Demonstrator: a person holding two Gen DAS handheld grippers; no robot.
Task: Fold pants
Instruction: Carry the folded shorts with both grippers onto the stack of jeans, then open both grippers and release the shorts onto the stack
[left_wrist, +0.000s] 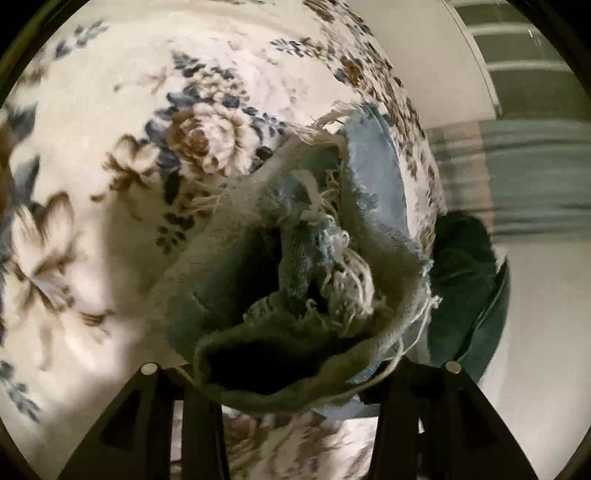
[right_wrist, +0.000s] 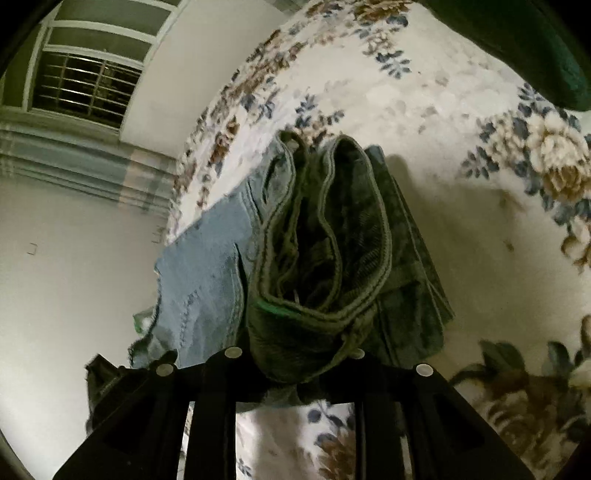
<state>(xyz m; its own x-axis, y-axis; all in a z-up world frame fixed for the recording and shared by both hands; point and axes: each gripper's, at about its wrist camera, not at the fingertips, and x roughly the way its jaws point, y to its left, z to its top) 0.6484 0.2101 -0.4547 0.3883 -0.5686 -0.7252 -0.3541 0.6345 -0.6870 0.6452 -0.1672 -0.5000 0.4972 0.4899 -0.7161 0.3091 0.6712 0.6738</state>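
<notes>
The pants are light blue jeans with frayed hems. In the left wrist view my left gripper (left_wrist: 295, 384) is shut on the frayed leg ends (left_wrist: 314, 280), bunched between the black fingers (left_wrist: 199, 424) and held above the bed. In the right wrist view my right gripper (right_wrist: 295, 373) is shut on the waistband (right_wrist: 325, 266), whose doubled rim gapes toward the camera. The rest of the jeans (right_wrist: 199, 273) hangs to the left over the bed edge.
A floral blanket (left_wrist: 110, 184) in white, blue and brown covers the bed under both grippers. A dark green cloth (left_wrist: 465, 288) lies at the bed edge. A white wall (right_wrist: 74, 295) and a barred window (right_wrist: 85, 85) stand beyond the bed.
</notes>
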